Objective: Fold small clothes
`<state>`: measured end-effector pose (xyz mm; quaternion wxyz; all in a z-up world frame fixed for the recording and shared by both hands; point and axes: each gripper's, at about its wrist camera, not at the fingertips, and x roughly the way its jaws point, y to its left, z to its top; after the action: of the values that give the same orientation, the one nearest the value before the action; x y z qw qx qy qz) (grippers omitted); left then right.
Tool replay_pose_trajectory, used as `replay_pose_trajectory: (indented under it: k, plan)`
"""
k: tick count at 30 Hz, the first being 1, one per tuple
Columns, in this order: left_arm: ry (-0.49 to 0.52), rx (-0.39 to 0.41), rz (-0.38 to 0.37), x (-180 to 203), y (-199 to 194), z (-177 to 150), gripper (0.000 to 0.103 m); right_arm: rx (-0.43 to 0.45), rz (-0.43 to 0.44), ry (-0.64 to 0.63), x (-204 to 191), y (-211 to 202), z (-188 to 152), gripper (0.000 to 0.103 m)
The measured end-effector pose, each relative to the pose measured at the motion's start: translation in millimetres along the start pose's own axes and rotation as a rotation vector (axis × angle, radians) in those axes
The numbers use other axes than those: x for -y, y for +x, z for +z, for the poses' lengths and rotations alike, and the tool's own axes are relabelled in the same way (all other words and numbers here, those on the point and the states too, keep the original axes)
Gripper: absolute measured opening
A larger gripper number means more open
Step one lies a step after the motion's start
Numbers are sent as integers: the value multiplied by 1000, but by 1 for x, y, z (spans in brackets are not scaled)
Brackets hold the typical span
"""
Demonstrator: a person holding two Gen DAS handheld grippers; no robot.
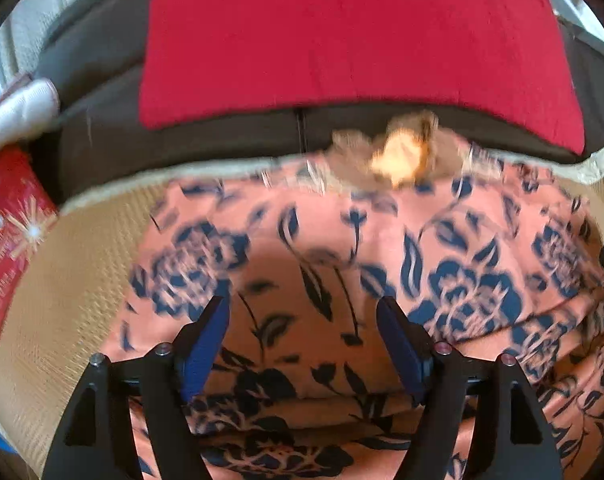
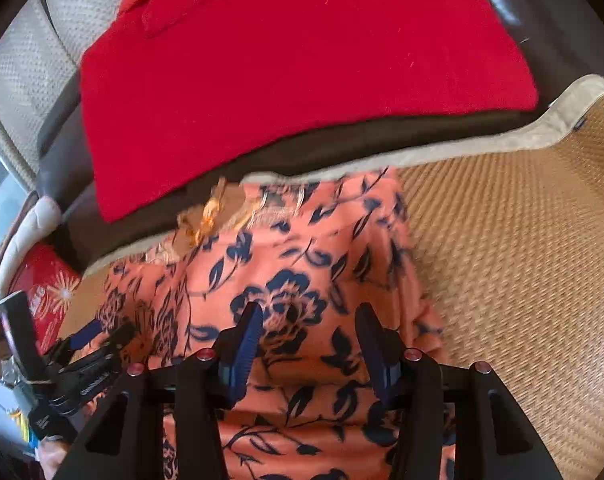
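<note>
Tilting steeply down over the floral garment, both grippers' fingers stand apart, gripping nothing.

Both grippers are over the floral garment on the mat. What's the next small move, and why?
Probably lower the right gripper and pinch the floral garment. Its jaws stand apart above the cloth, gripping nothing, as do the left gripper's, so no fold can start yet.
</note>
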<state>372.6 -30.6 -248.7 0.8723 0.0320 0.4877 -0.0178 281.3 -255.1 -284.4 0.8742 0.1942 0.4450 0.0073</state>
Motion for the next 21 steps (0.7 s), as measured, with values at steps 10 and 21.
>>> replay_pose_trajectory:
  k: [10, 21]
  plan:
    - [-2, -13, -1, -4, -9, 0, 81, 2, -12, -45, -10, -3, -7, 54]
    - [-33, 115, -27, -2, -117, -31, 84, 74, 36, -52, -12, -56, -40, 56]
